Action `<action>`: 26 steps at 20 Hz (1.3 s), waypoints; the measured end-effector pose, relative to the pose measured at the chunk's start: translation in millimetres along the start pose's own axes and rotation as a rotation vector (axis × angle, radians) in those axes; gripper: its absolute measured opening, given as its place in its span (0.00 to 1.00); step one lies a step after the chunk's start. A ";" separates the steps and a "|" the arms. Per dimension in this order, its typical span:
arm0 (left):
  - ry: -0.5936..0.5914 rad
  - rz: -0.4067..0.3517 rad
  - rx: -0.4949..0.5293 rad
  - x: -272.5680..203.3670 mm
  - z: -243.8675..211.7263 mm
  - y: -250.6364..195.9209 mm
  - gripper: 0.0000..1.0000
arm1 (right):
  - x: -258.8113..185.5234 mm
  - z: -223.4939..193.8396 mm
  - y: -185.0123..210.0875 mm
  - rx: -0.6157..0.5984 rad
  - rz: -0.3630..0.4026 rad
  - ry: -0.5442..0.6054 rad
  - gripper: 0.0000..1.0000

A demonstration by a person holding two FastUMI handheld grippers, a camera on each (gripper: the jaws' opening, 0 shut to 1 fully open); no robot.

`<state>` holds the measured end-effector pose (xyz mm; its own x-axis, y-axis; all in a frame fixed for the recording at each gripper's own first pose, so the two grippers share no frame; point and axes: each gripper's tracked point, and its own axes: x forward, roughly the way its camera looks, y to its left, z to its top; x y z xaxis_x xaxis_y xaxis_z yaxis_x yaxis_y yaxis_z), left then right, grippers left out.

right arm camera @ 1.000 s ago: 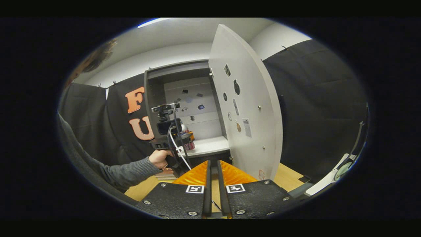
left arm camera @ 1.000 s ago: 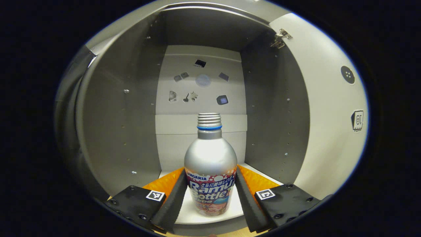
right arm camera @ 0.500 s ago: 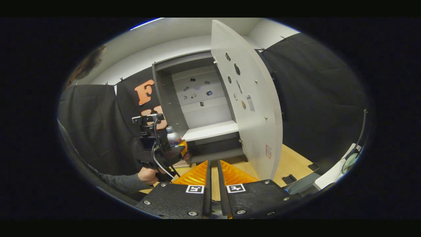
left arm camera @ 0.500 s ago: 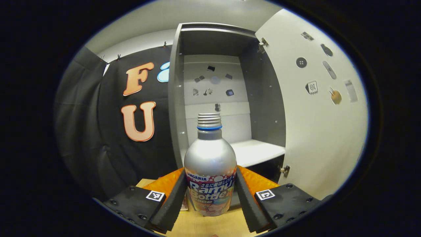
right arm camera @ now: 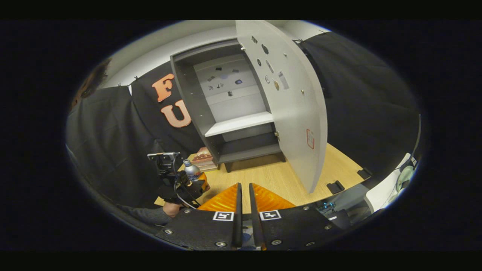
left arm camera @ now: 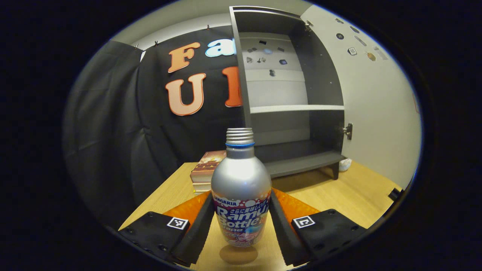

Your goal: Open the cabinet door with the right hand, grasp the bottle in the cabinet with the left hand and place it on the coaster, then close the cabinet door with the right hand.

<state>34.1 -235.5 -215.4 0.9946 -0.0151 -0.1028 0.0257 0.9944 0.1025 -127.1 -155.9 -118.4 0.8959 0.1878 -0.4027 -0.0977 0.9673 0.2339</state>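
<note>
While gripped upright between both fingers of the left gripper point(left arm camera: 241, 222), silver drink bottle point(left arm camera: 241, 188) hangs just above the wooden table point(left arm camera: 361, 195), well apart from the open grey cabinet point(left arm camera: 293, 113). Door point(right arm camera: 290, 98) swung wide. Right gripper point(right arm camera: 243, 210) narrowed almost together, holding nothing.

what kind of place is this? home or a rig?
Likely a staged recording booth, not a home: black cloth wall pinned up behind, a small grey cabinet standing on a wooden table, and a person's hand-held left gripper holding a bottle.
</note>
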 end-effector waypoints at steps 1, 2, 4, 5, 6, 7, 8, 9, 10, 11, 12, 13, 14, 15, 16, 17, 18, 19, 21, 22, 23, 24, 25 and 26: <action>0.014 0.011 -0.005 0.3 -16.5 3.1 0.86 | 2.9 -3.7 -1.1 0.000 -0.001 0.015 0.11; 0.026 0.006 -0.011 0.7 -30.5 2.9 0.86 | 4.6 -5.9 -1.3 0.001 0.000 0.026 0.11; 0.042 0.012 0.000 2.0 -54.8 4.6 0.86 | 8.6 -10.3 -2.5 0.001 0.000 0.046 0.11; 0.047 0.012 0.005 3.2 -63.8 4.0 0.86 | 10.2 -11.9 -3.3 -0.004 -0.002 0.053 0.11; 0.053 0.012 0.003 4.1 -72.3 4.3 0.86 | 12.2 -14.3 -4.5 -0.006 -0.005 0.063 0.11; 0.062 0.011 -0.005 4.3 -79.2 4.1 0.86 | 12.8 -16.3 -5.2 -0.007 -0.006 0.070 0.11; 0.078 0.021 -0.012 4.2 -85.6 5.4 0.86 | 13.3 -17.9 -5.5 -0.006 -0.007 0.076 0.11; 0.060 0.019 -0.012 4.3 -82.1 7.4 0.86 | 14.4 -18.8 -5.9 -0.005 -0.009 0.081 0.11; 0.064 0.026 -0.013 4.6 -82.4 7.3 0.86 | 13.4 -20.5 -5.8 -0.003 -0.009 0.083 0.11; 0.073 0.031 -0.017 2.2 -83.4 7.7 0.86 | 13.3 -21.2 -5.5 -0.001 -0.009 0.084 0.11; 0.080 0.035 -0.024 -1.5 -85.9 7.2 0.86 | 13.6 -21.3 -6.0 0.003 -0.010 0.085 0.11; 0.079 0.037 -0.024 -4.5 -85.5 7.7 0.86 | 13.5 -21.8 -5.0 0.007 -0.007 0.085 0.11; 0.083 0.036 -0.023 -6.2 -87.0 6.7 0.86 | 13.3 -23.2 -4.2 0.008 -0.005 0.084 0.11; 0.078 0.035 -0.014 -7.7 -86.7 5.6 0.86 | 11.4 -23.3 -2.6 0.008 -0.001 0.083 0.11; 0.077 0.035 -0.012 -9.5 -88.4 5.2 0.86 | 12.2 -23.6 -3.0 0.007 -0.001 0.084 0.11; 0.079 0.036 -0.014 -11.9 -89.6 5.8 0.86 | 11.6 -24.7 -3.2 0.008 0.001 0.085 0.11; 0.084 0.035 -0.018 -13.8 -90.8 5.9 0.86 | 10.2 -26.3 -3.2 0.013 0.003 0.086 0.11; 0.084 0.037 -0.017 -16.3 -89.4 6.4 0.87 | 10.4 -27.3 -3.9 0.018 0.004 0.086 0.11; 0.052 0.047 -0.005 -19.8 -76.4 10.1 0.89 | 9.5 -31.3 -4.8 0.028 0.007 0.094 0.11; 0.044 0.047 -0.003 -20.0 -73.5 9.7 0.89 | 8.9 -33.1 -5.6 0.031 0.007 0.097 0.11; 0.040 0.045 -0.002 -21.1 -72.0 9.5 0.88 | 8.8 -32.7 -5.6 0.033 0.009 0.097 0.11; 0.043 0.048 -0.002 -21.8 -71.4 10.7 0.90 | 7.1 -31.6 -6.1 0.035 0.011 0.093 0.11; 0.048 0.050 -0.007 -21.8 -70.5 11.8 0.90 | 6.1 -30.5 -5.6 0.036 0.015 0.087 0.11; 0.047 0.056 -0.010 -23.9 -66.2 13.5 0.90 | 4.2 -28.1 -4.9 0.038 0.019 0.080 0.11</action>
<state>4.0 -214.8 -277.0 0.9886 0.0453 -0.1437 -0.0312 0.9946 0.0991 -135.1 -155.1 -146.2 0.8567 0.2200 -0.4666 -0.0962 0.9568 0.2745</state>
